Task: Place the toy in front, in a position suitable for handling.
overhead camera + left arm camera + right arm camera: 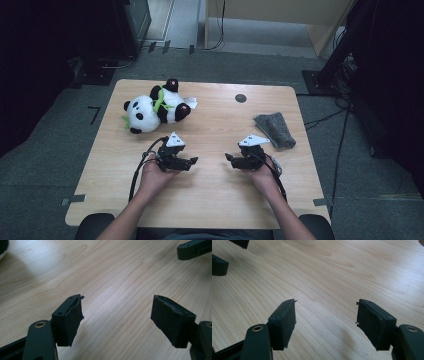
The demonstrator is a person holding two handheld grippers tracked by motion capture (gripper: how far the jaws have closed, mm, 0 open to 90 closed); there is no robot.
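1. The wooden tabletop (210,190) carries everything; its near middle lies bare between the two hands.
2. A plush panda (155,107) lies on its side at the far left, well apart from both tongs.
3. A grey cloth (275,130) lies crumpled at the far right, near the right tongs but not touching them.
4. The left tongs (116,312) point toward the middle; jaws apart, bare wood between them.
5. The right tongs (325,320) face them, likewise parted and holding nothing.
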